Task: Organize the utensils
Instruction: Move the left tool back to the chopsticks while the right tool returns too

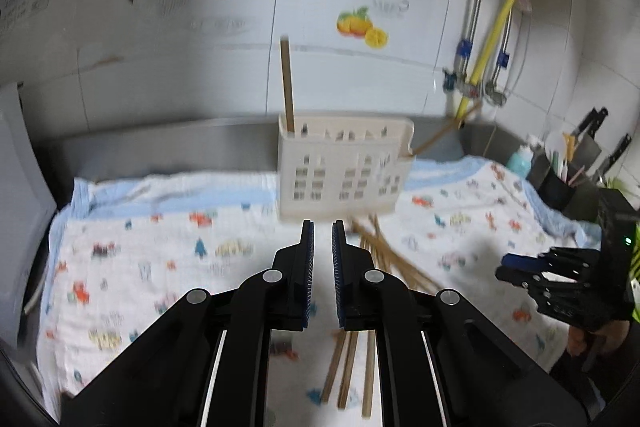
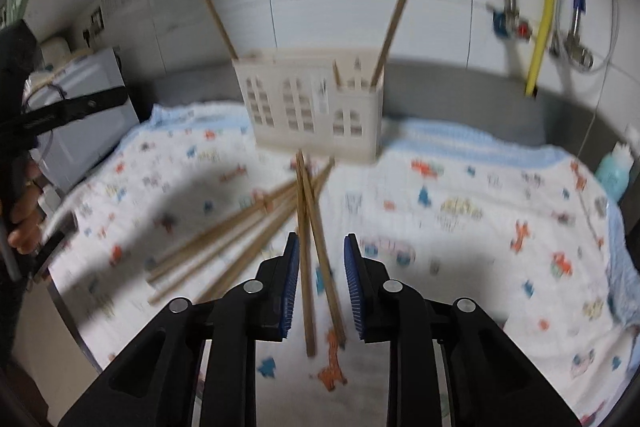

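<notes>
Under both my grippers lies a white quilted cloth (image 2: 480, 195), soft and crinkled, printed with small orange, blue and yellow figures and edged in pale blue; it covers the whole counter ahead of me. Beyond it rises a glossy white tiled wall (image 1: 360, 75) with fruit decals, and a yellow hose (image 1: 500, 23) runs down it off to the upper right of my left gripper.

Straight ahead of both grippers stands the utensil holder (image 2: 312, 107), a cream plastic box moulded like a house front with rows of little window cut-outs. Two chopsticks stand in it, one chopstick (image 2: 220, 27) leaning out at its left end, another chopstick (image 2: 390, 35) leaning out at its right.

Between the holder and my right gripper (image 2: 321, 283) a loose pile of chopsticks (image 2: 224, 243) fans across the cloth: slim, straight, light-brown wooden sticks, blurred. Two of them cross directly beneath the right gripper's blue ribbed pads, which stand moderately apart with nothing pinched.

My left gripper (image 1: 323, 267) is drawn to a narrow slit, empty, with the same sticks just right of and below its tips. The right gripper shows at the far right of that view.
</notes>
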`<state>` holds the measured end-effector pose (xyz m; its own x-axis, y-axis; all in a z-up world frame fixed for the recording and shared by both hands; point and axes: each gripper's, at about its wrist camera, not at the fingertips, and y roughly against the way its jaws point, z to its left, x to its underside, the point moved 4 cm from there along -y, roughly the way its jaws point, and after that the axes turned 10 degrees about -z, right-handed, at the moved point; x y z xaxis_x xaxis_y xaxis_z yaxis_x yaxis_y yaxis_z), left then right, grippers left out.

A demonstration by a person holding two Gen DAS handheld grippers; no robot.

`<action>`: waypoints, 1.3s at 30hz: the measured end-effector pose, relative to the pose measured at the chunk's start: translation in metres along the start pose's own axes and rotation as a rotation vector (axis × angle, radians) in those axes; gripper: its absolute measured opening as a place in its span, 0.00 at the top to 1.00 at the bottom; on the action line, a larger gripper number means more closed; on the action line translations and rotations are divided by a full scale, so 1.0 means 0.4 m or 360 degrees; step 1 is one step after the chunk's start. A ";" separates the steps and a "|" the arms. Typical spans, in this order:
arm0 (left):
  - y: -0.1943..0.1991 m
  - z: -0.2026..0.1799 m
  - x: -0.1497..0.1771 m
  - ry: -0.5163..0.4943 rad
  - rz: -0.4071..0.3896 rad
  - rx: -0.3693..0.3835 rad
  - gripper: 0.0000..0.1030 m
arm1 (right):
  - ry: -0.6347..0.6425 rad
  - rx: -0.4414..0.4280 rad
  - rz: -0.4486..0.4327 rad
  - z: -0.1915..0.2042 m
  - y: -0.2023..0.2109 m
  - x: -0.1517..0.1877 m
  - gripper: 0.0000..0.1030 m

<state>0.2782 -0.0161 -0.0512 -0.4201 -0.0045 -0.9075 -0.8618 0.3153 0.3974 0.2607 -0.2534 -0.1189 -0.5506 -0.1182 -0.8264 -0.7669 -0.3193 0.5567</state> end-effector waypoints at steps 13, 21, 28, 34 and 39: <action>-0.036 0.006 0.206 0.0044 0.0264 0.0061 0.91 | 0.0022 -0.0004 0.0151 -0.009 -0.099 0.087 0.86; -0.053 -0.011 0.271 0.0005 0.0370 0.0108 0.91 | 0.0034 -0.0005 0.0201 -0.018 -0.128 0.102 0.86; -0.086 -0.019 0.300 -0.0041 0.0440 0.0122 0.91 | 0.0052 -0.0010 0.0216 -0.020 -0.139 0.111 0.87; -0.105 -0.020 0.310 -0.0066 0.0472 0.0143 0.91 | 0.0086 -0.0010 0.0217 -0.015 -0.141 0.110 0.88; -0.116 -0.020 0.314 -0.0098 0.0483 0.0139 0.91 | 0.0095 -0.0013 0.0213 -0.015 -0.140 0.111 0.89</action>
<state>0.2632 -0.0390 -0.1826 -0.6338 0.1588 -0.7570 -0.6712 0.3735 0.6403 0.2812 -0.2463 -0.1871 -0.6268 -0.2157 -0.7487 -0.6853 -0.3047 0.6615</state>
